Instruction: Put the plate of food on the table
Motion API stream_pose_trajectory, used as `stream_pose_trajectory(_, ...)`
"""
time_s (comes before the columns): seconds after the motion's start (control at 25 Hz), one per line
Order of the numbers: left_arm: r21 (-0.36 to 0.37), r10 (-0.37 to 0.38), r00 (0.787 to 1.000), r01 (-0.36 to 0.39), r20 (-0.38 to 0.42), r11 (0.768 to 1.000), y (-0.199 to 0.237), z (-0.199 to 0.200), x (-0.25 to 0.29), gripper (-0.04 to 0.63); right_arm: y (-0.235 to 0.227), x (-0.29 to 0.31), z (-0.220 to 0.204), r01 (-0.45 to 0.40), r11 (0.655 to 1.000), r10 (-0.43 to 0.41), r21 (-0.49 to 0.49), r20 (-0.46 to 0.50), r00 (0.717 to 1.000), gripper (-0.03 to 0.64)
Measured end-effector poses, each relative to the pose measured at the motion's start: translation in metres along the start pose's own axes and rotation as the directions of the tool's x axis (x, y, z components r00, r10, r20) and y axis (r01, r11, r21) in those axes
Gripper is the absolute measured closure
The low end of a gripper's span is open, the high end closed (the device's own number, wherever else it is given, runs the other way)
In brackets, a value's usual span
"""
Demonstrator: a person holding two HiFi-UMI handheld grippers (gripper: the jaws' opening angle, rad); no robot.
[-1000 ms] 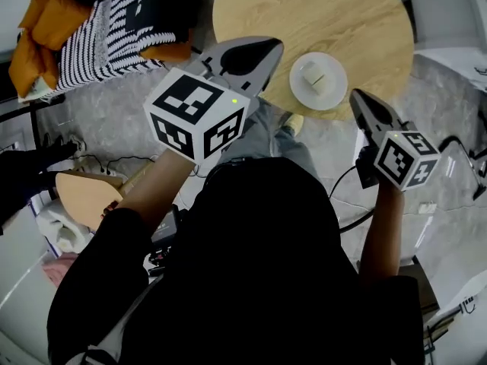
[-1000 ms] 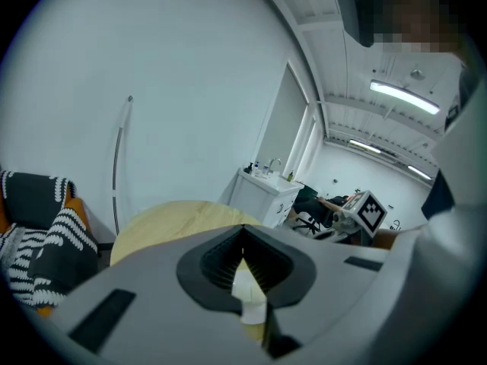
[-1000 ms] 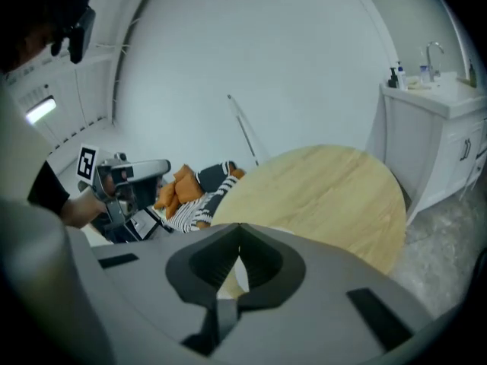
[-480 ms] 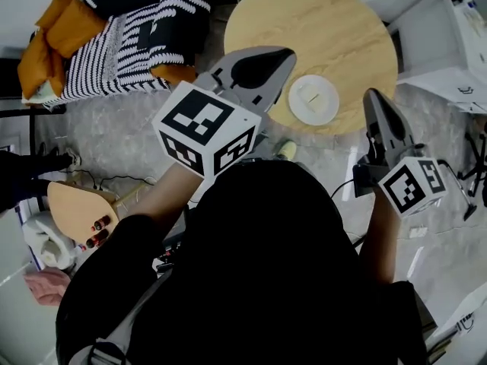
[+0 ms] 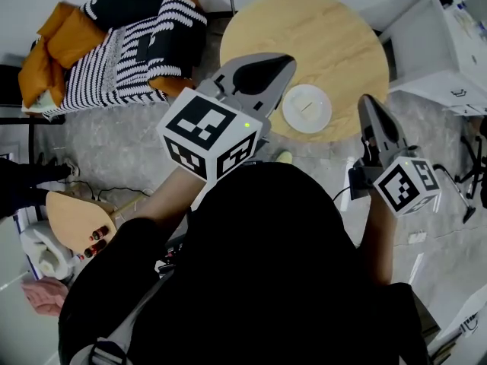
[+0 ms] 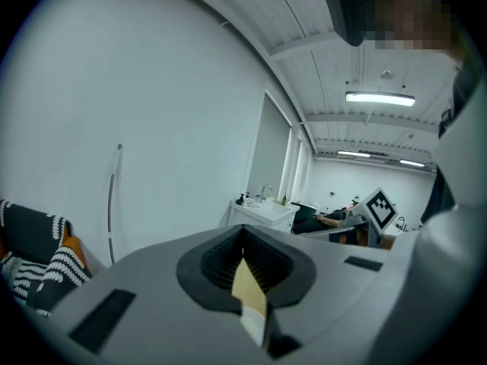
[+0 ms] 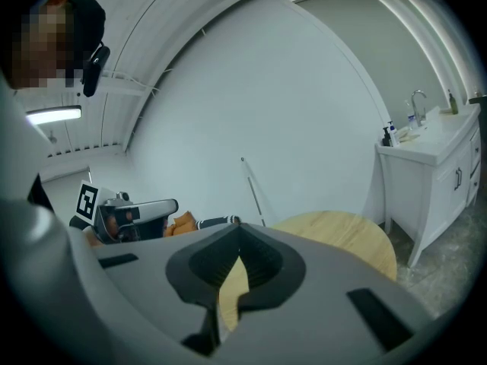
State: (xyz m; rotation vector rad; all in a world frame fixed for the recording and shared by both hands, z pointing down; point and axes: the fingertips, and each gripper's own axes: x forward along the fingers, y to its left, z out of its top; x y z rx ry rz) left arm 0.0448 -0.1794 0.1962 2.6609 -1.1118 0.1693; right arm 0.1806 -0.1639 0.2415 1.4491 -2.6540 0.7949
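Observation:
A white plate (image 5: 307, 108) with a pale piece of food on it rests on the round wooden table (image 5: 304, 36), close to the near edge. My left gripper (image 5: 288, 59) is raised left of the plate, jaws shut and empty. Its marker cube (image 5: 211, 135) faces the head camera. My right gripper (image 5: 368, 100) hangs to the right of the plate, off the table edge, also shut with nothing in it. In the right gripper view the table (image 7: 342, 230) shows beyond the closed jaws of the right gripper (image 7: 240, 233). The left gripper (image 6: 243, 238) points at a white wall.
A seat with a black-and-white striped blanket and orange cushions (image 5: 122, 44) stands left of the table. A white cabinet (image 5: 434, 48) stands to the right, with a sink unit (image 7: 434, 173) by the wall. A wooden stool (image 5: 76, 217) and floor cables (image 5: 114, 188) lie at the left.
The head view has drifted, so the table and plate sit slightly higher in the frame. The plate stays on the table. Both grippers stay shut and raised on either side of it.

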Motion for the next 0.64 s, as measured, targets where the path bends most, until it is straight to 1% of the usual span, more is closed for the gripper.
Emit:
stream_pose_trajectory(0.2, -0.001, -0.001, 1.0, 0.001, 0.003, 1.0, -0.002, 0.002, 0.004, 0.589, -0.005, 0.001, 0.003, -0.005, 1.0, 0.005, -0.008, 0.006, 1.0, 0.607)
stream_pose_trajectory(0.64, -0.012, 0.006, 1.0, -0.006, -0.005, 1.0, 0.003, -0.002, 0.013, 0.589, -0.011, 0.01, -0.001, -0.012, 1.0, 0.011, -0.003, -0.027, 1.0, 0.607)
